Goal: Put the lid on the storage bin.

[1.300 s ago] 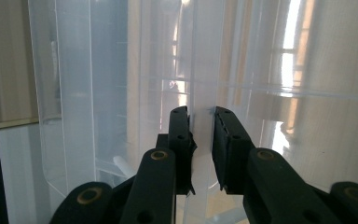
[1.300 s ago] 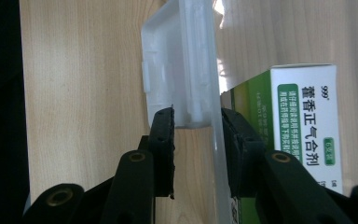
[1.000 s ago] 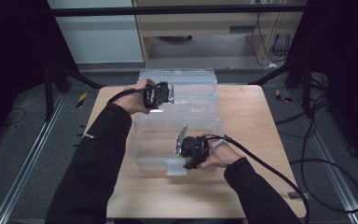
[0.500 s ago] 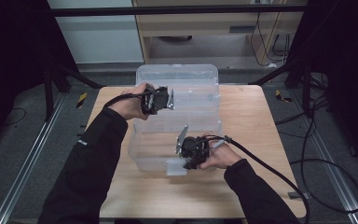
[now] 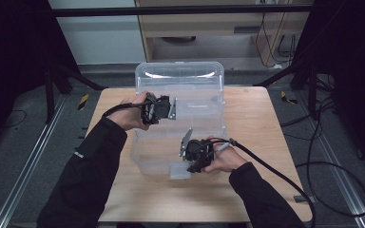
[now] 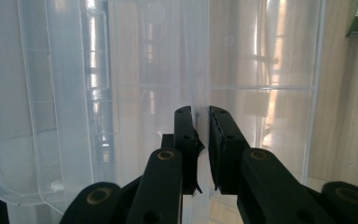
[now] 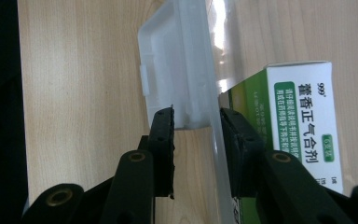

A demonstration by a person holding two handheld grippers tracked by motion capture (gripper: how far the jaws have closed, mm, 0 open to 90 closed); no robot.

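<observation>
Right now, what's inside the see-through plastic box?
Inside the clear plastic box, the right gripper view shows a green and white carton with printed writing, lying behind the wall. Glare and both grippers' jaws cover other parts, so anything more inside can't be told.

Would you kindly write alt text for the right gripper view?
The right gripper has its black jaws closed on the rim of a clear plastic storage box above a light wooden table. A green-and-white medicine carton lies inside the box.

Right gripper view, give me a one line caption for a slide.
Right gripper straddling the clear bin's near wall and latch, a green and white medicine box inside, over the wooden table.
</observation>
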